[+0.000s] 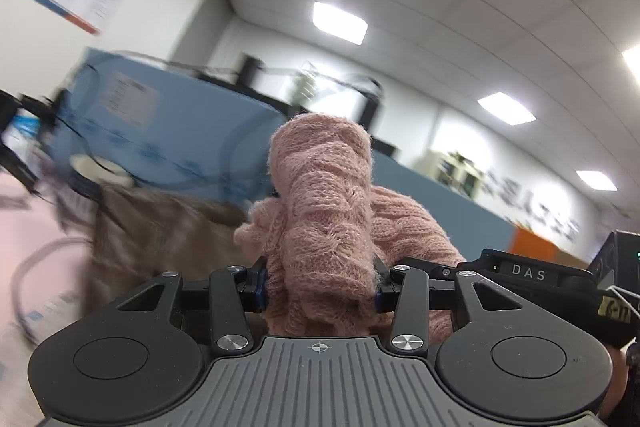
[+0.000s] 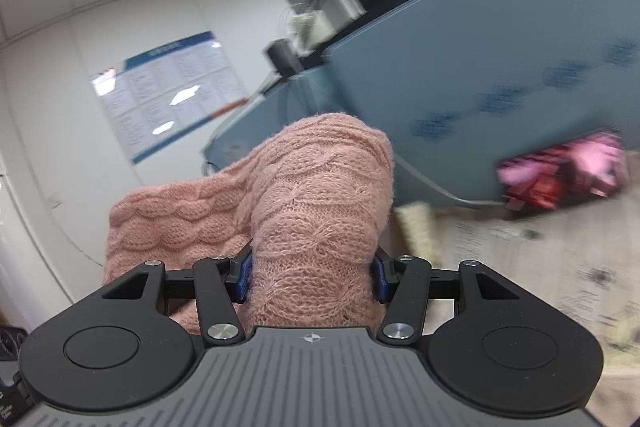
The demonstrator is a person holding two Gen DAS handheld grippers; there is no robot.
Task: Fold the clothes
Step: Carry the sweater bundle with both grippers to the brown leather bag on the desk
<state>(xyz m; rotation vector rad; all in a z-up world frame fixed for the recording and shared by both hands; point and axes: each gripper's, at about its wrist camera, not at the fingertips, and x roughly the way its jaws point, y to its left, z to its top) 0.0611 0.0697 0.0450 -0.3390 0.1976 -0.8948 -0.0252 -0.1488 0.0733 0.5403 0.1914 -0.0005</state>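
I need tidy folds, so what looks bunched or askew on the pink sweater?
The pink knit sweater is bunched into thick wads inside both the left hand-held gripper and the right hand-held gripper, not held by flat edges.

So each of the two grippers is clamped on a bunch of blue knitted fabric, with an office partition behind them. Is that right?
Not quite: the knitted fabric is pink, not blue; only the partition is blue. Both wrist views show it. The left gripper and right gripper are each clamped on it.
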